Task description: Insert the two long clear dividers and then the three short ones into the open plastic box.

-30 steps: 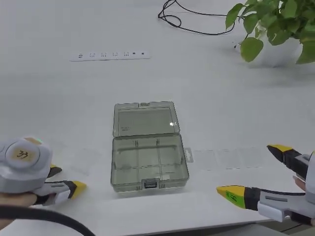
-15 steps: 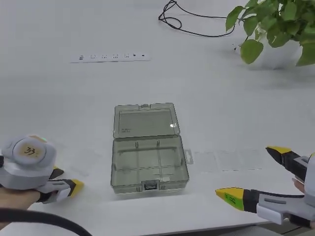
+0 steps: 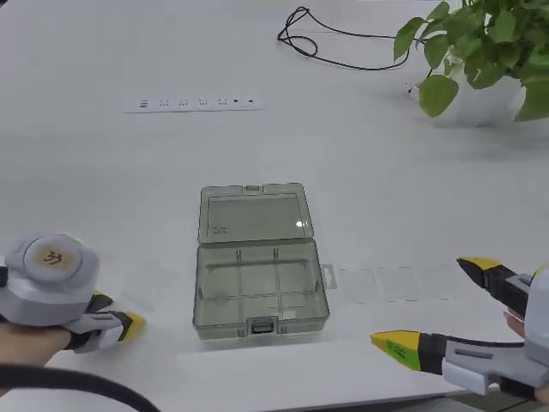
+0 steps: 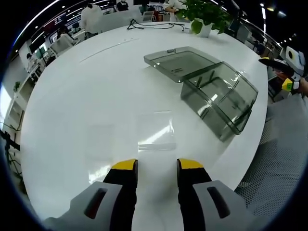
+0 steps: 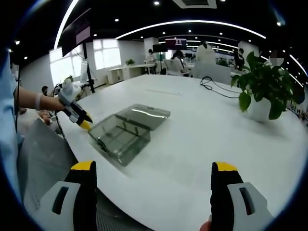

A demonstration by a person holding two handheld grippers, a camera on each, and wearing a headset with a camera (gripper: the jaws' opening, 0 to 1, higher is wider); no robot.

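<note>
The open box (image 3: 260, 283) sits mid-frame on the counter (image 3: 386, 172), clear dividers (image 3: 396, 280) just right. Power strip (image 3: 190, 103) upper left, cable (image 3: 330, 47) top, plant (image 3: 480, 43) upper right. Left tongs (image 3: 120, 312), marked 33, and right tongs (image 3: 423, 301) gape empty.

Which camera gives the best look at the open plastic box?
The head view: the box sits centred, seen from above, lid flat behind. The left gripper view shows it obliquely; the right gripper view, smaller.

The left gripper (image 3: 118, 313) and the right gripper (image 3: 425, 301) share a look: pale grey-white shells, black jaws tipped in yellow. The left one carries a round white cap (image 3: 50, 257) with a handwritten number (apparently 33), and a black cable (image 3: 77, 378) runs below it.
</note>
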